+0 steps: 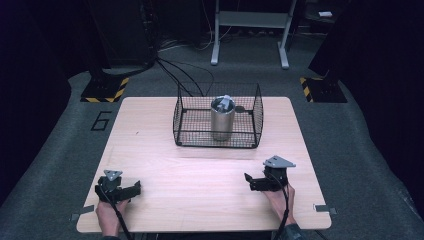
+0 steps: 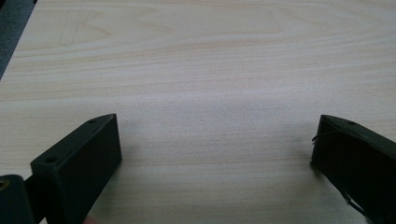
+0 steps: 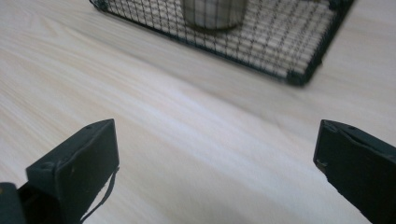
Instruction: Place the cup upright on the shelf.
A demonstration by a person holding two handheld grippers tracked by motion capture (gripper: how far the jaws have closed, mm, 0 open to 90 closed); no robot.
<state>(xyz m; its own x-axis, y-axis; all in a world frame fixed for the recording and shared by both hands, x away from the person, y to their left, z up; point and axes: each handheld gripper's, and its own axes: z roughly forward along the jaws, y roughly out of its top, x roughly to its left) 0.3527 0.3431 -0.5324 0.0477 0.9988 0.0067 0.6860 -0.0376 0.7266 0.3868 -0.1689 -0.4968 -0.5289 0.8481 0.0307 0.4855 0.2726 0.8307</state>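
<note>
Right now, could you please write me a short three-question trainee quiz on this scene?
1. True or false: the shiny metal cylinder stands upright inside the black wire mesh basket.
2. Which is nearer the basket: A) left gripper or B) right gripper?
3. Fill in: both grippers' jaws are ___ over the pale wooden table.

Key: 1 true; 2 B; 3 open.

Light wood table on grey carpet, with yellow-black striped stand bases at the back corners, a "6" marked on the floor, cables behind.
</note>
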